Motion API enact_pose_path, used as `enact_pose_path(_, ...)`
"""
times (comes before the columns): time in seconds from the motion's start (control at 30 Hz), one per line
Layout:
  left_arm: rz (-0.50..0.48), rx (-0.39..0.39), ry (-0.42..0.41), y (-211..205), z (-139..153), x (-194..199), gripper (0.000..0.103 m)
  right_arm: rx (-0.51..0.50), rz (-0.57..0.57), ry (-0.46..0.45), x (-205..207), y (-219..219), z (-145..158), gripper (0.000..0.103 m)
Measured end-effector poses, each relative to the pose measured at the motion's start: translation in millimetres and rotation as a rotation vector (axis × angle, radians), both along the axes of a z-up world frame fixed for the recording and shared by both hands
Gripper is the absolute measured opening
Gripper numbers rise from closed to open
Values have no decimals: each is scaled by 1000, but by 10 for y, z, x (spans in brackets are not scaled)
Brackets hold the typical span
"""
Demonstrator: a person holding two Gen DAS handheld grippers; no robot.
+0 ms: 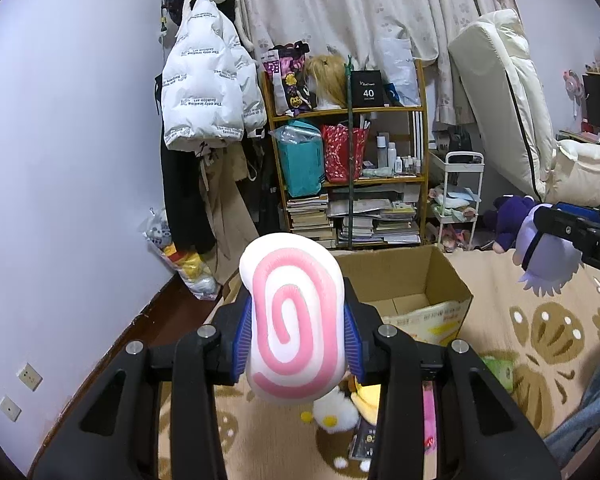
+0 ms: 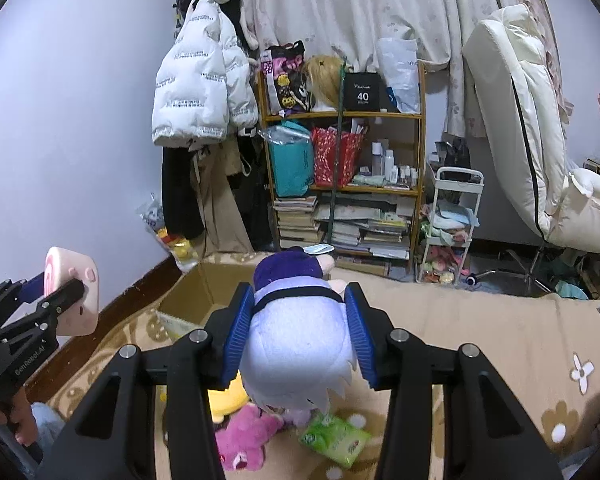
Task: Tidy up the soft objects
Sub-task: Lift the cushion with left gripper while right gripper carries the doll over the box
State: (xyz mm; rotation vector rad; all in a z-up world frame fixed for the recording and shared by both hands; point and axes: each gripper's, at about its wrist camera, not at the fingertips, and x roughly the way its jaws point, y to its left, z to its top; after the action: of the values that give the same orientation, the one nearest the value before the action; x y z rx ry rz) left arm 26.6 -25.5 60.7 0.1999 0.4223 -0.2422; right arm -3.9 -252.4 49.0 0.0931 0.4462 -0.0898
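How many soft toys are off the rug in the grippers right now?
2. The pink swirl plush is clamped in the left gripper; the lavender doll is clamped in the right gripper. More toys lie on the rug below, partly hidden.

Even, cool indoor light, fairly bright, no hard shadows. Strong fisheye bend w/ black vignette at all corners; wall (image 1: 80, 140) & curtain (image 2: 360, 8) curve at edges. Centre sharp; slight softness toward rims. No glare.
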Motion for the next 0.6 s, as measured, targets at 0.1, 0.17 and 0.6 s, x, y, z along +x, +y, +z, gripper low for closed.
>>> enact_pose_path(0.1,-1,4,-9,-53,51,115,38,10,7,-9,92,-18,13,49)
enact_pose_path(0.17,-5,5,-20,-83,72,207,38,15,11,-15,172,-33,10,49)
enact_pose_path(0.6,0,26,-16,-272,-52,737,39,35,32,-12,558,-74,-43,49)
